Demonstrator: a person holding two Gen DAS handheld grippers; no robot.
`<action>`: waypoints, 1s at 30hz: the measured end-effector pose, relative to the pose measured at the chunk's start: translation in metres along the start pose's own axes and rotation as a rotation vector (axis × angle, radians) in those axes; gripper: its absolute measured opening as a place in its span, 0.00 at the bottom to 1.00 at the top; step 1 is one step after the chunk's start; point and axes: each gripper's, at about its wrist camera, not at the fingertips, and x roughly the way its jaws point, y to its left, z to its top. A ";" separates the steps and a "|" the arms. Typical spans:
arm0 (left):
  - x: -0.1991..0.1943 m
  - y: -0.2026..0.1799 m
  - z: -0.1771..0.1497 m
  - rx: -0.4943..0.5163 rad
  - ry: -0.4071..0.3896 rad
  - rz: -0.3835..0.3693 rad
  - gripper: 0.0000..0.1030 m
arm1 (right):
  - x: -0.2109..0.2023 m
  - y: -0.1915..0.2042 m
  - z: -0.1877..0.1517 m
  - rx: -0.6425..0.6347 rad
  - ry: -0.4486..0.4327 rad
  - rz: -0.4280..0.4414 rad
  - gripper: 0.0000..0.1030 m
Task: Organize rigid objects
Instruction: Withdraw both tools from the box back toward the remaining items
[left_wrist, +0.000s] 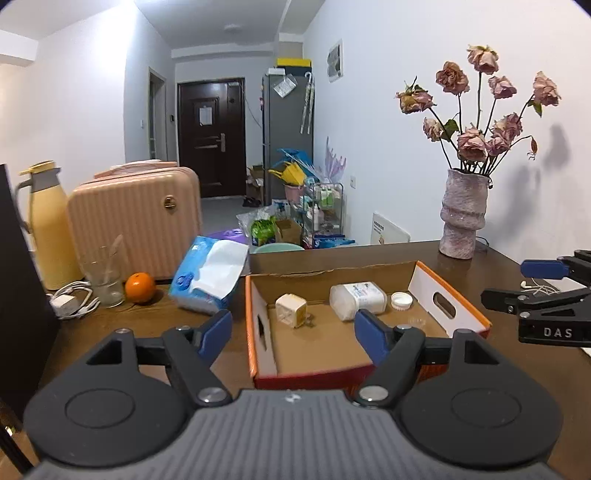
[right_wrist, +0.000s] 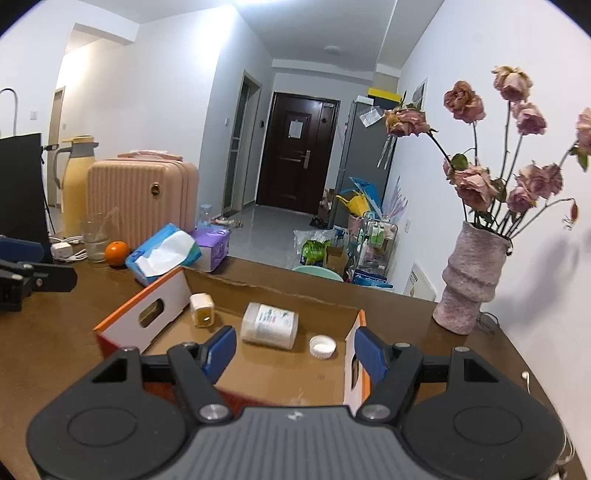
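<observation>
Both tongs apart and empty: left gripper (left_wrist: 293, 332), right gripper (right_wrist: 295, 350). Inside cardboard box (left_wrist: 448, 291) at table's middle: white bottle (left_wrist: 358, 297) lying sideways, loose cap (left_wrist: 401, 300) right, cream cube (left_wrist: 291, 310) left. Box's near wall hidden behind grippers; something clear near the front, hard to identify.

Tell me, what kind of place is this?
Most likely a small lived-in flat: a dark front door at the end of a hallway, a pink suitcase beside the wooden table, and a vase of dried roses.

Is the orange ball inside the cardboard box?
No, the orange ball sits on the table outside the cardboard box.
</observation>
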 end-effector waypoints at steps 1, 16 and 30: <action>-0.007 0.001 -0.007 0.002 -0.010 0.009 0.75 | -0.007 0.003 -0.005 0.004 -0.006 0.007 0.69; -0.099 0.010 -0.099 -0.088 -0.042 0.059 0.79 | -0.093 0.020 -0.087 0.176 0.001 0.040 0.71; -0.184 -0.001 -0.163 -0.056 -0.162 0.039 0.96 | -0.192 0.035 -0.179 0.239 -0.054 -0.051 0.81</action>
